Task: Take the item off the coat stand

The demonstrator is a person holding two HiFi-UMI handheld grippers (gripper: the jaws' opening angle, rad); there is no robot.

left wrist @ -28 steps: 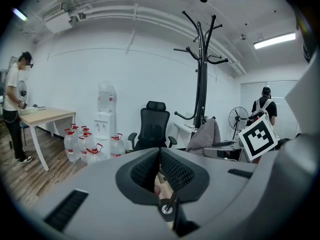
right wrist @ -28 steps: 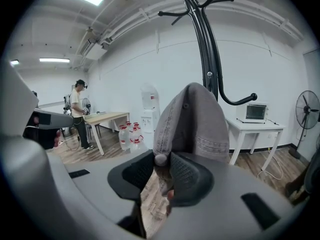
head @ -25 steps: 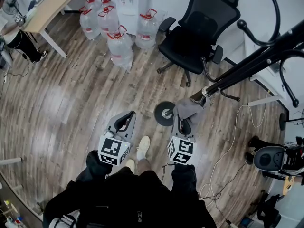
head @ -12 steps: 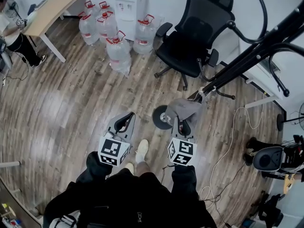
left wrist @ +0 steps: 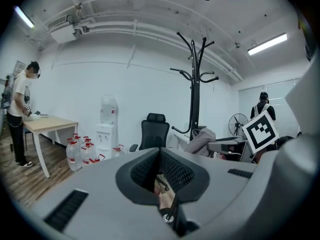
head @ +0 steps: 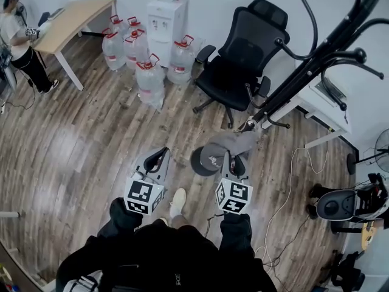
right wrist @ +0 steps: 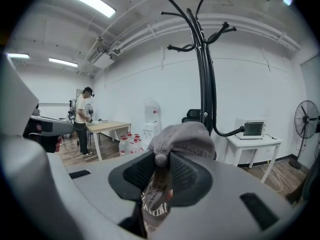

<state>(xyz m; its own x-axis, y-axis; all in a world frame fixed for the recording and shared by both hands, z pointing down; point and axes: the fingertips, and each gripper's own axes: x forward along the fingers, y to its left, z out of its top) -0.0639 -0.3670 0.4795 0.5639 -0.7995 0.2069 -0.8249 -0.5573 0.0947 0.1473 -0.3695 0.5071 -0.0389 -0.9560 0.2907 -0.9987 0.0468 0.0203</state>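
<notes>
My right gripper [head: 233,157] is shut on a grey baseball cap [head: 226,145], which hangs clear of the coat stand. In the right gripper view the cap [right wrist: 182,138] bulges over the pads, its printed part pinched between them at my right gripper [right wrist: 160,160]. The black coat stand [head: 311,70] leans across the right side, its hooks bare, and stands just behind the cap [right wrist: 204,84]. My left gripper [head: 158,158] hovers beside the right one, shut with nothing in it [left wrist: 160,152].
A black office chair [head: 238,58] stands ahead, with several water bottles [head: 149,62] and a water dispenser [head: 165,12] to its left. A person [head: 22,47] stands by a wooden desk [head: 68,18] at far left. A white table [head: 321,104] and floor cables [head: 285,190] lie right.
The head view has tilted upward, showing more of the stand's hooks. The cap in my right gripper has turned, its dark brim now facing up. Both grippers stay about where they were.
</notes>
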